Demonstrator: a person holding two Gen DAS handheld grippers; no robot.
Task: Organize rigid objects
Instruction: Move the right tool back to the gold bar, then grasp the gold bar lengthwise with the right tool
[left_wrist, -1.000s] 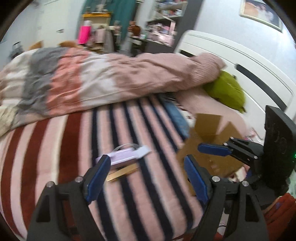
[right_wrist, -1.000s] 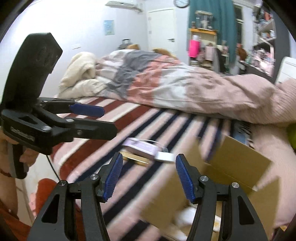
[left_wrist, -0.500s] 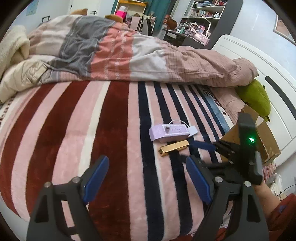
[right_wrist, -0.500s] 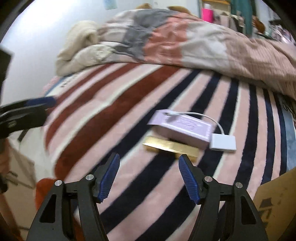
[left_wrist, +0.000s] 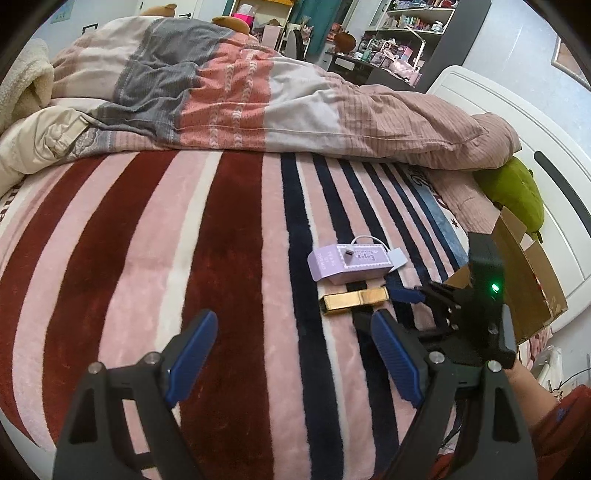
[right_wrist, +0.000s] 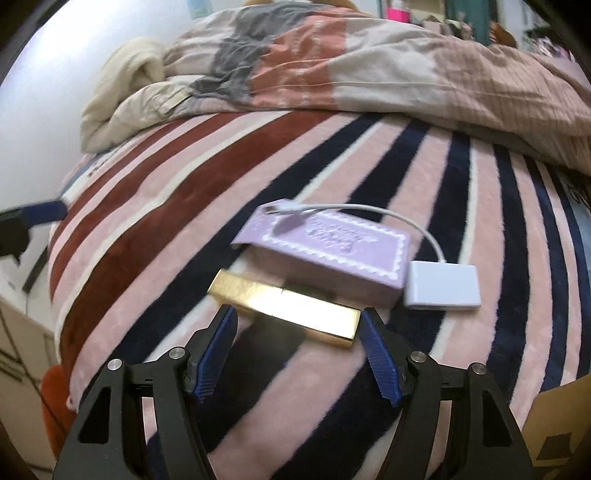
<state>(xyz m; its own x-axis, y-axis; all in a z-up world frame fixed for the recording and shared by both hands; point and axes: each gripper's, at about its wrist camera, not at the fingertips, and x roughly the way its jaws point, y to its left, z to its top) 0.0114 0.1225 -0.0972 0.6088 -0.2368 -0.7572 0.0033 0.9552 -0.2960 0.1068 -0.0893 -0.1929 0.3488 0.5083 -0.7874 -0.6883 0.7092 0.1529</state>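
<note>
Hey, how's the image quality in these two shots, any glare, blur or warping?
Right wrist view: the gold bar glares nearly white in the middle, and the purple box lettering is smeared by blur. Left wrist view: sharper, box print legible; fisheye bends the striped blanket outward, with dark corners.

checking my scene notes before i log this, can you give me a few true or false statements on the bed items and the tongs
1. The gold bar lies beside the purple box on the striped blanket. True.
2. The right tongs are clamped on the purple box. False: they are open around the gold bar's near side, gripping nothing.
3. A white cable runs over the purple box to a white adapter. True.
4. The left tongs hold the gold bar. False: they are open and empty, over the blanket.
5. The cardboard box sits on top of the purple box. False: it stands apart, at the bed's edge.
</note>
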